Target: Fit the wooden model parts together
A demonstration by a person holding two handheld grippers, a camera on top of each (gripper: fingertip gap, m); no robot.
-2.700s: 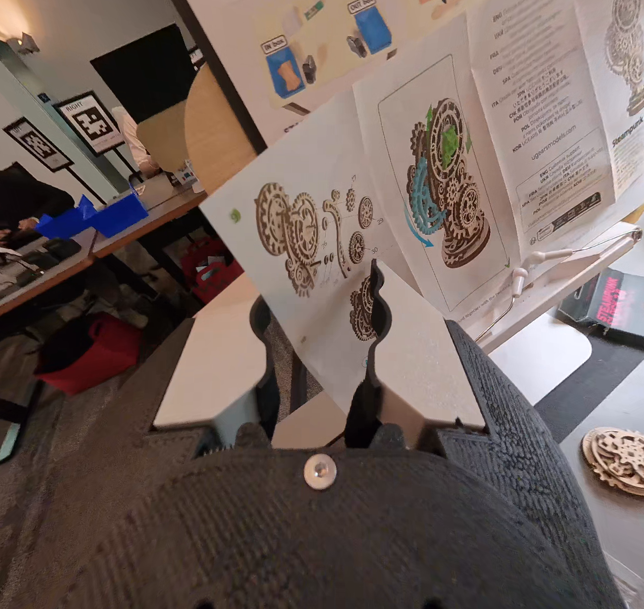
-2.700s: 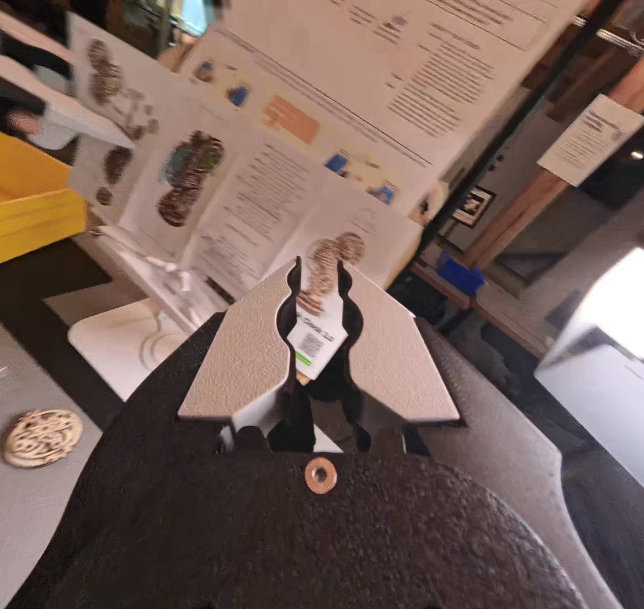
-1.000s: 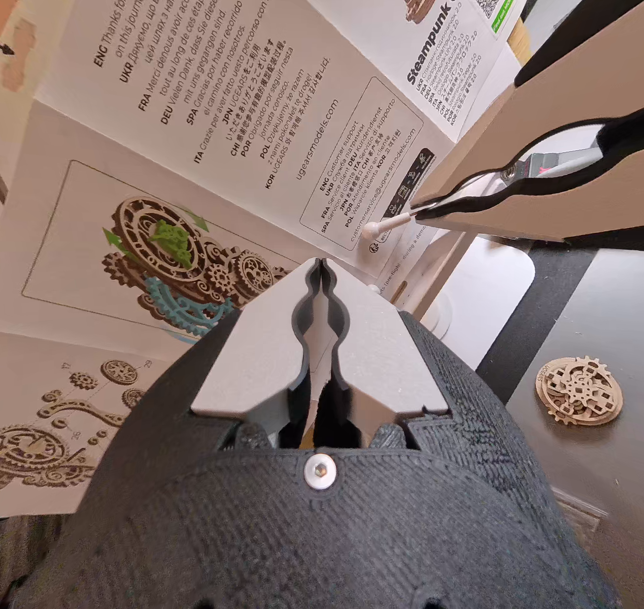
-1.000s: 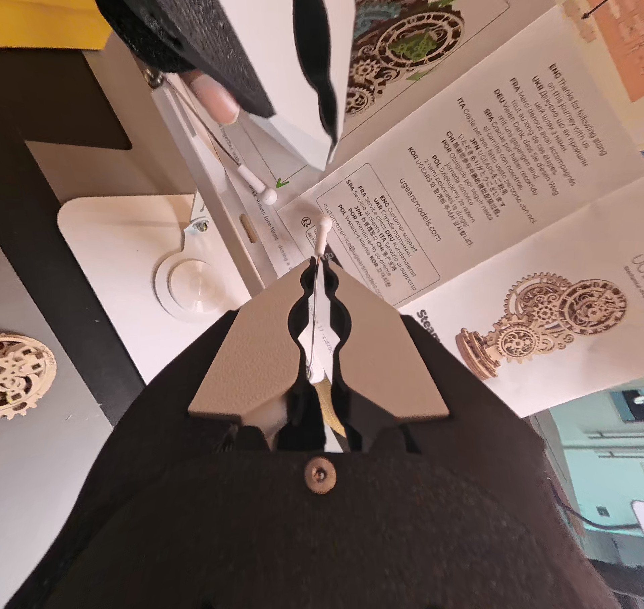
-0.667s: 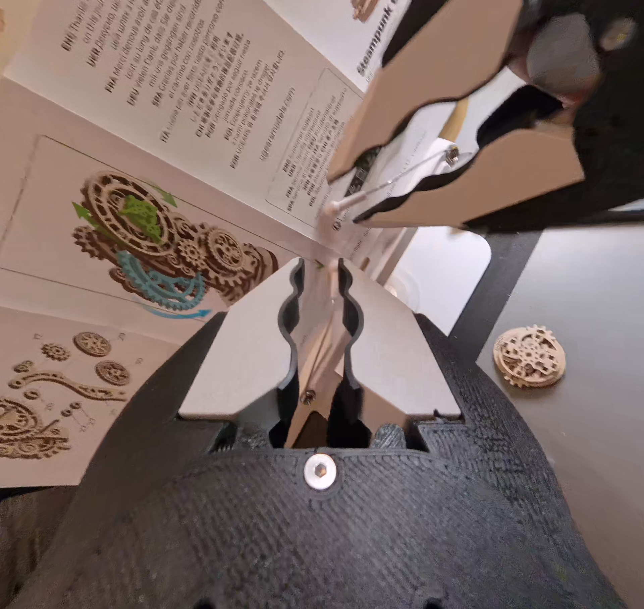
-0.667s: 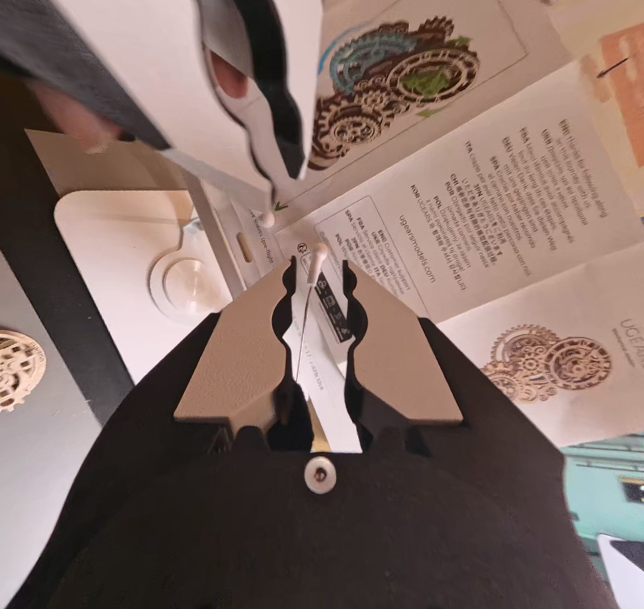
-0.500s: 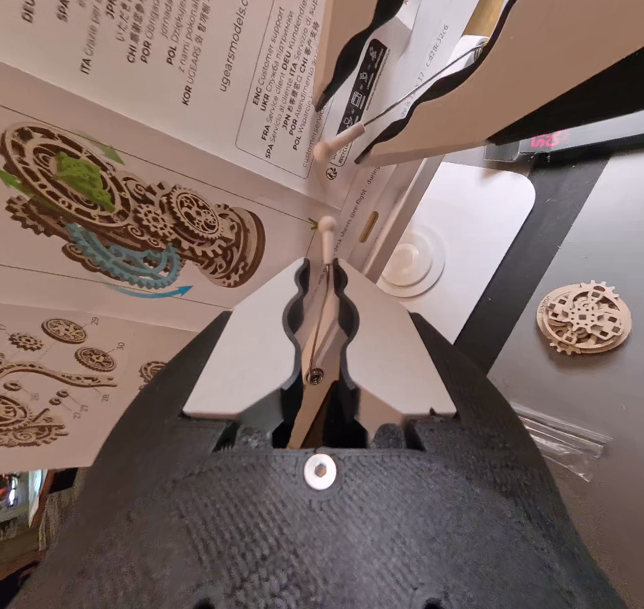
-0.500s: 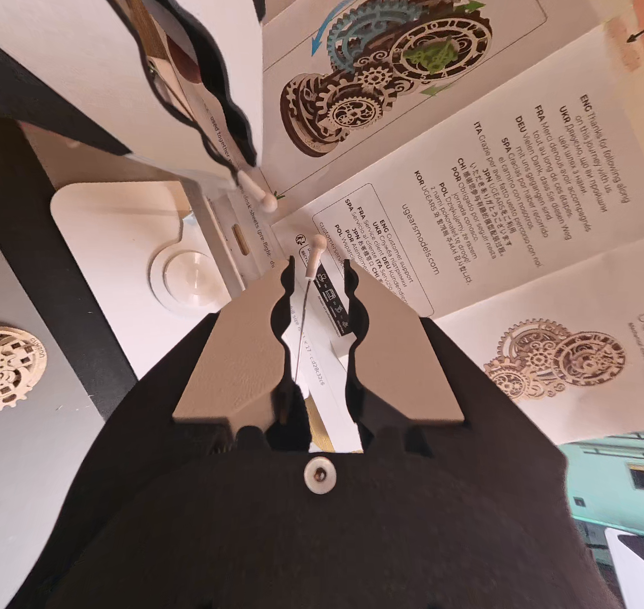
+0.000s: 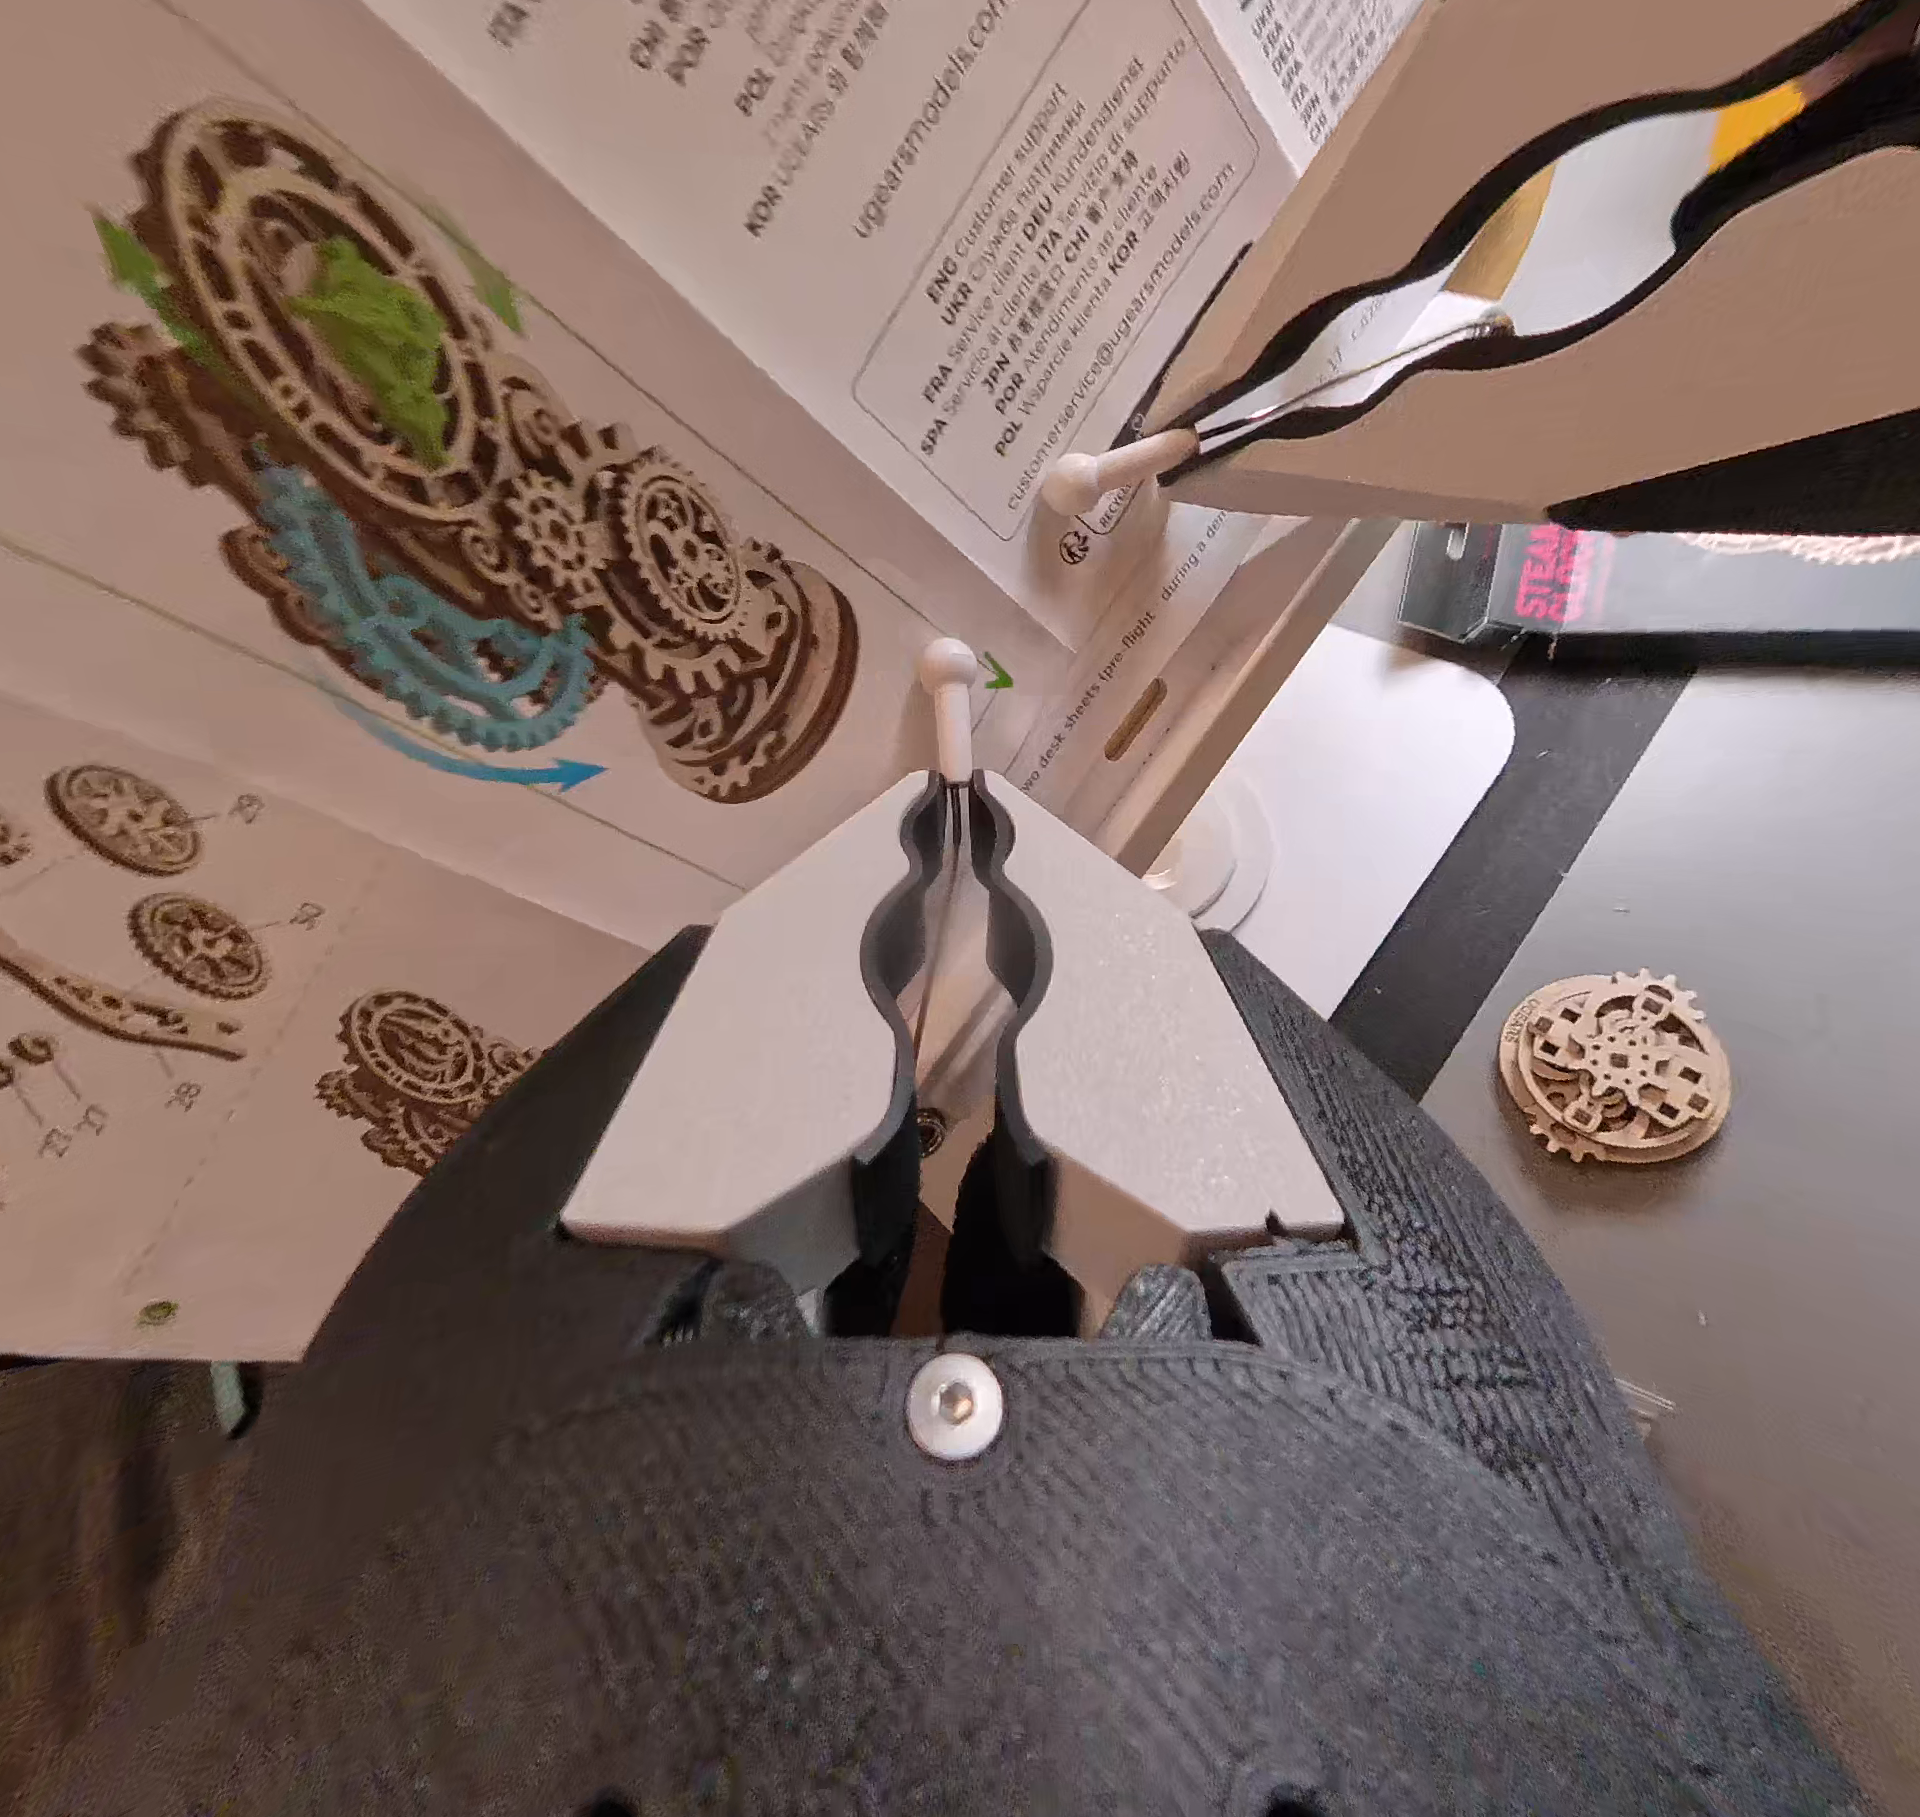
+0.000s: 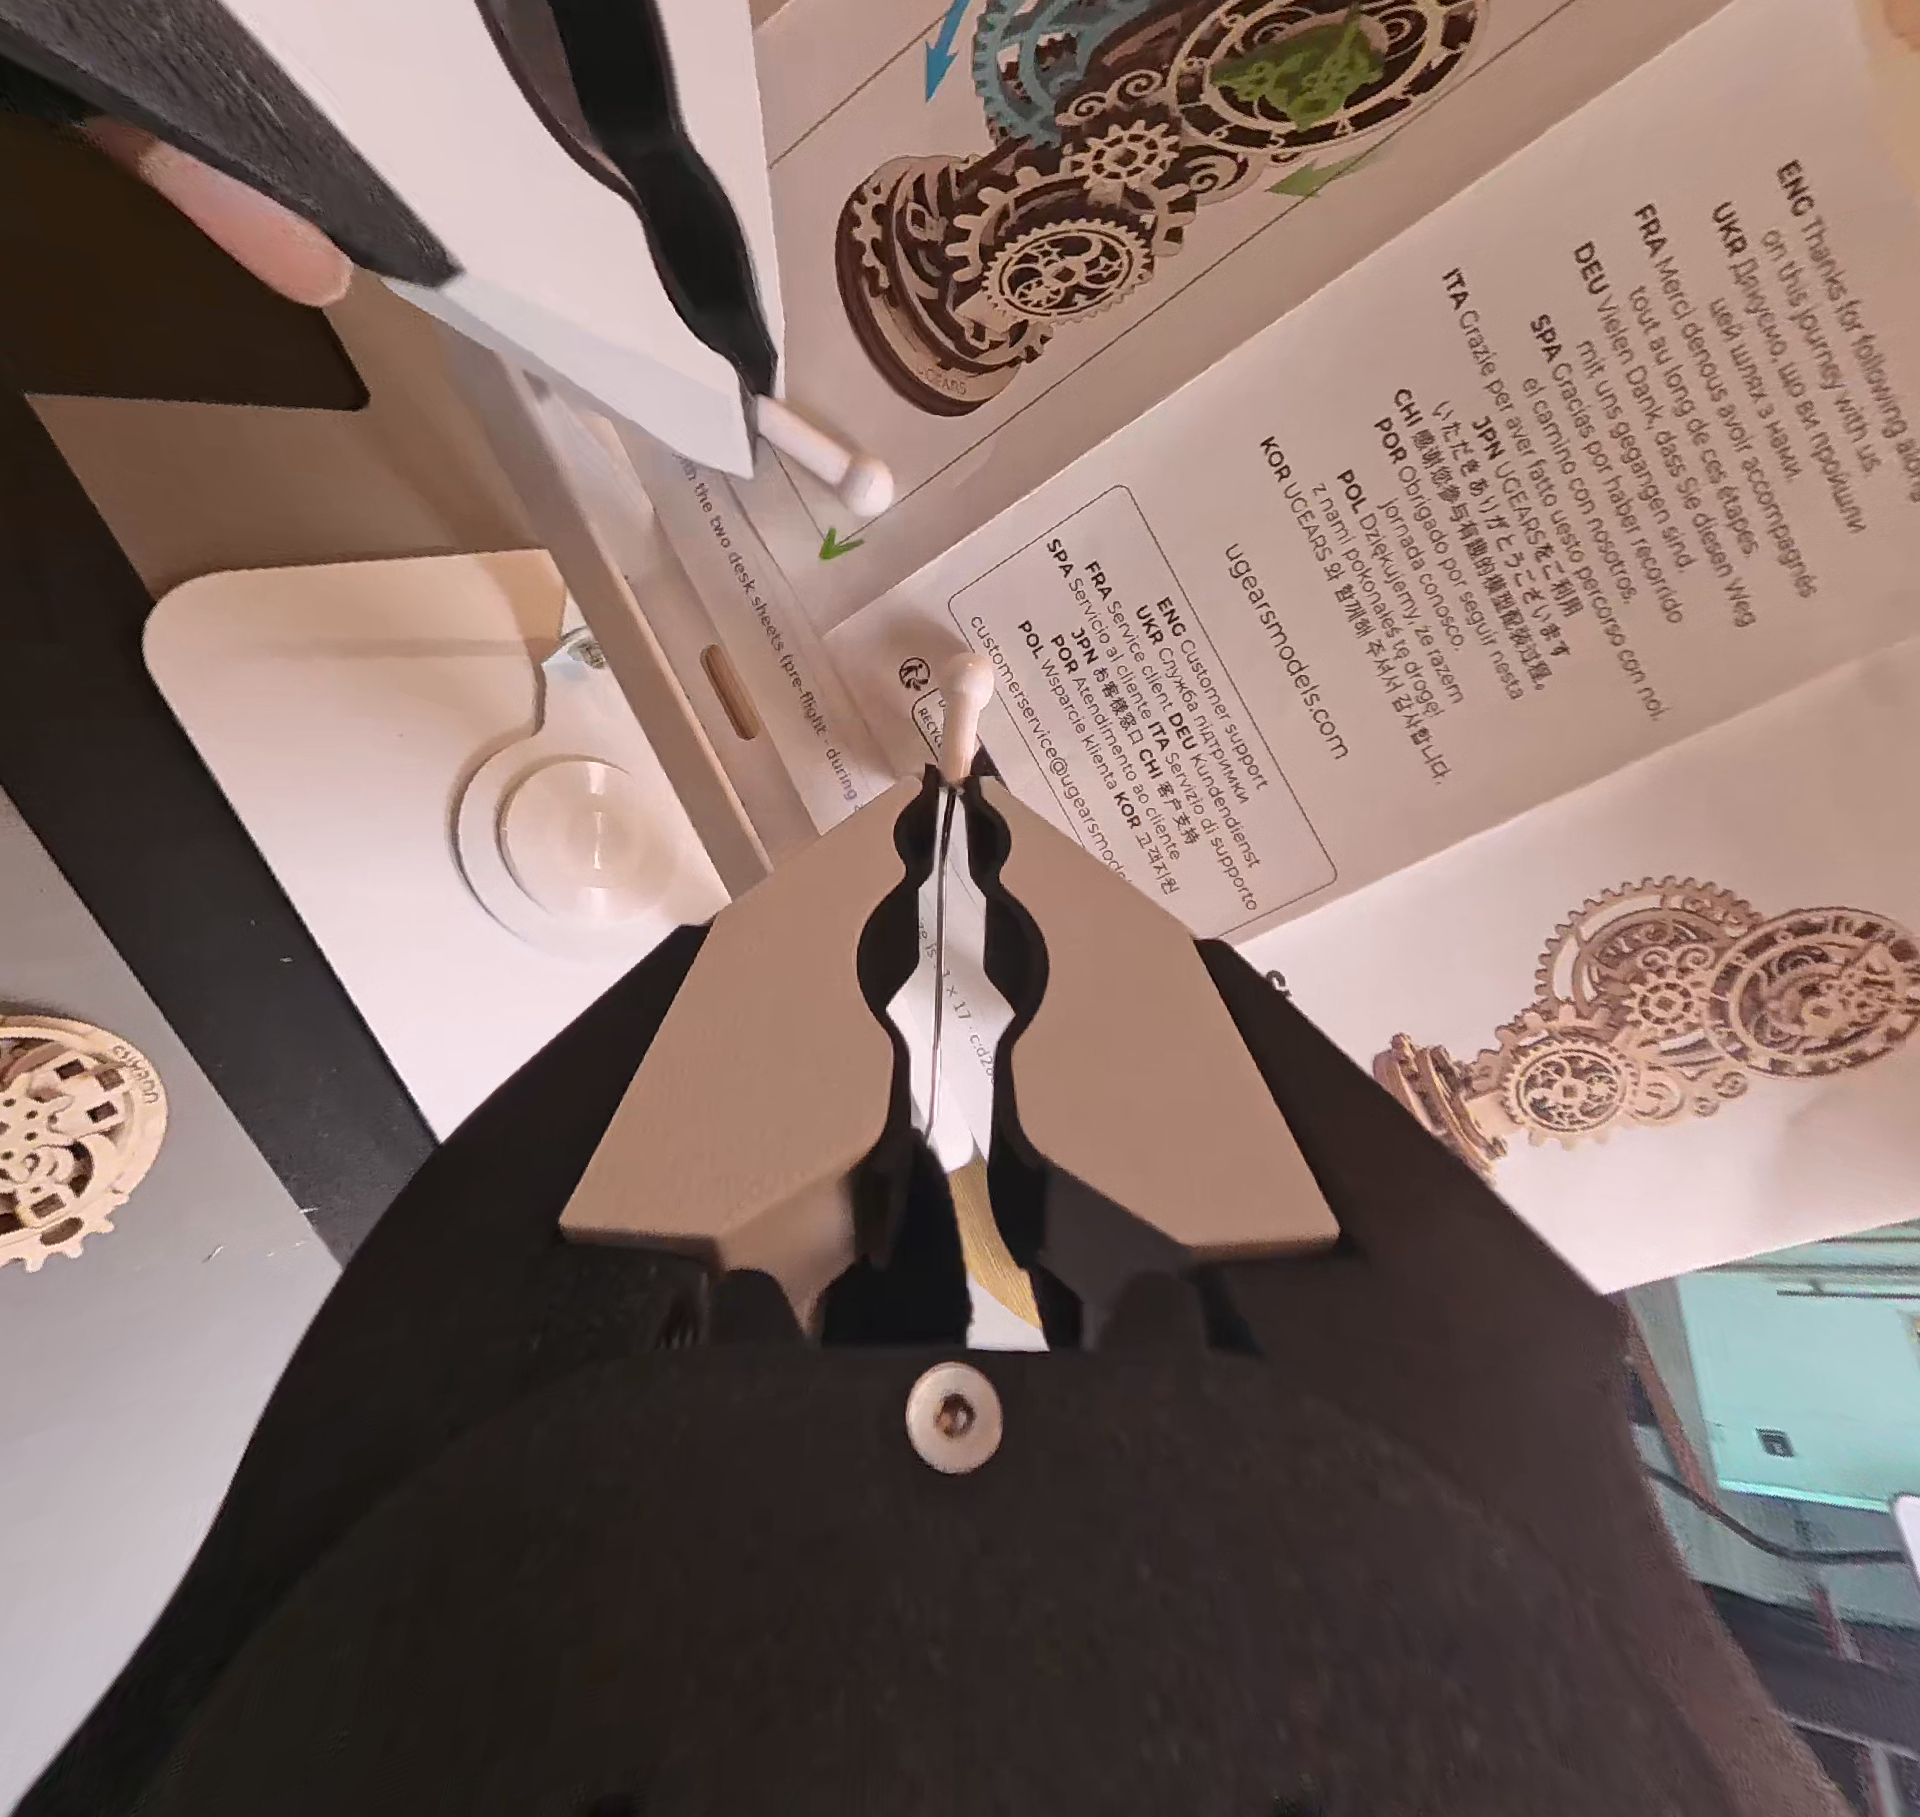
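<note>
We are holding both grippers up against the document stand (image 9: 1288, 687), each one clamped on one of its wire page-holder arms. Our left gripper (image 9: 958, 780) is pinching the thin wire of the left page-holder arm (image 9: 948, 687) between its closed fingertips, with the white ball-tipped end sticking out past them toward the instruction sheet (image 9: 623, 333). Our right gripper (image 10: 951, 778) is gripping the right page-holder arm (image 10: 961, 702) the same way, its pads pressing together on the wire just behind the white tip. In the left wrist view the right gripper is reaching in from the upper right, close to the left one. The wooden gear assembly (image 9: 1614, 1066) is lying flat on the dark grey table (image 9: 1766, 832), off to the near right of the stand's white base (image 9: 1382, 780) and apart from both grippers; it is showing again at the left edge of the right wrist view (image 10: 62, 1133). A dark box (image 9: 1496, 583) is sitting beyond the base.
</note>
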